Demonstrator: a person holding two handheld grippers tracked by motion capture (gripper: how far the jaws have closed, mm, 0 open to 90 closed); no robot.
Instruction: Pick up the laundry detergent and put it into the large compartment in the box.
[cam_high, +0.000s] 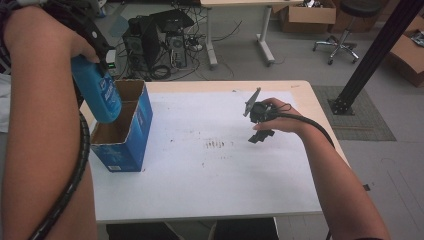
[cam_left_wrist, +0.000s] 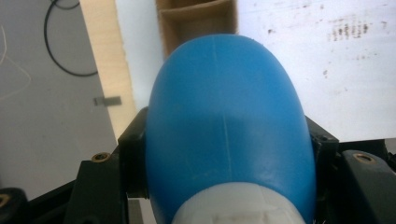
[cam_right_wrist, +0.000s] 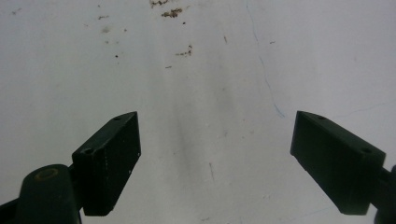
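**A:** White paper sheeting (cam_high: 200, 165) is laid over a pale wooden table (cam_high: 320, 107), with computer towers and cables on the grey floor beyond. Starting at the left gripper (cam_left_wrist: 224, 154): what is held?

**B:** A blue plastic bottle with a white cap (cam_left_wrist: 224, 121) is clamped between the black jaws, which press on both of its flanks just above the cap. In the high view the bottle (cam_high: 97, 92) is hung base-down, long axis close to upright and leaning slightly, raised off the table.

**A:** And what lies past it?

**B:** An open-topped blue cardboard box with a brown divided interior (cam_high: 122, 130) is seen directly under the bottle's base, at the table's left edge. The box's opening is also glimpsed past the bottle in the left gripper view. The bottle has not been lowered into it; which compartment is lined up cannot be told for certain.

**A:** So the coming move is judged to be a descent?

**B:** Most likely, straight down along the bottle's own axis, and the box walls would have to be cleared. It's the left hand's job, being right above the box.

**A:** The right gripper (cam_high: 261, 122)?

**B:** Jaws spread wide, nothing between them, hung over bare stained paper well apart from the box.
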